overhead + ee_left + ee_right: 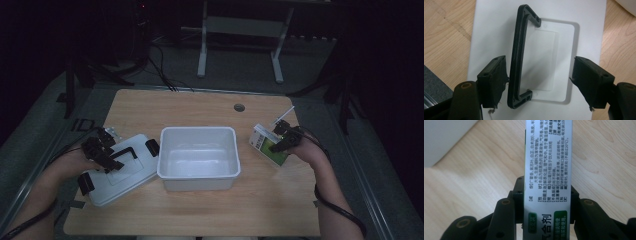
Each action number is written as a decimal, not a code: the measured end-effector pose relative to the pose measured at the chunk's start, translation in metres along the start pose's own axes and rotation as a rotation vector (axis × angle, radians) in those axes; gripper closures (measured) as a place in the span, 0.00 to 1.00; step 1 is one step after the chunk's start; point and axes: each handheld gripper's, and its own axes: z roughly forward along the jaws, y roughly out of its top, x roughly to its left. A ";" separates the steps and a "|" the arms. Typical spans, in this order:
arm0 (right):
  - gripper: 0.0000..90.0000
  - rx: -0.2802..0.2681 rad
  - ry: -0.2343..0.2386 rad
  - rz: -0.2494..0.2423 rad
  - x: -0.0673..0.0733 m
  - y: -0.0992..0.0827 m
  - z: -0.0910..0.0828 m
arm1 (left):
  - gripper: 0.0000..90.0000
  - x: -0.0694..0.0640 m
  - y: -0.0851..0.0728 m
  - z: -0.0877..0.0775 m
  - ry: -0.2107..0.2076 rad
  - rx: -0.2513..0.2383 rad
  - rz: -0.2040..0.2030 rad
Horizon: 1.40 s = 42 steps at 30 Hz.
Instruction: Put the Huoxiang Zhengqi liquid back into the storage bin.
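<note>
In the high view, a wooden bench (200,210) carries a white plastic bin (198,156) at its middle. Just left of the bin lies its white lid (130,172), flat and tilted askew, with black latches at its ends and a black handle (125,151) on top. The left tool (102,150) sits over the lid at the handle. On the right side of the bench, well apart from the bin, the right tool (280,142) grips a white and green medicine box (267,145), which is tilted with one end raised.

In the left gripper view, the black handle (517,57) stands up from a shallow recess in the lid (489,30). The left tool (539,82) has its jaws well apart: the handle's bar lies against the inner face of the one jaw, while the other jaw stands clear of it over the far edge of the recess. The pads do not squeeze the handle.

In the right gripper view, the right tool (546,205) is closed on the narrow sides of the medicine box (548,157), which runs straight up from between the jaws, its printed face toward the camera. The bench (474,182) shows underneath, and a corner of the white bin (444,137) sits at the upper left.
</note>
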 end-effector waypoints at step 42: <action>0.72 -0.194 0.098 -0.424 0.095 0.053 -0.104 | 0.31 -0.005 0.007 -0.005 -0.001 0.002 0.016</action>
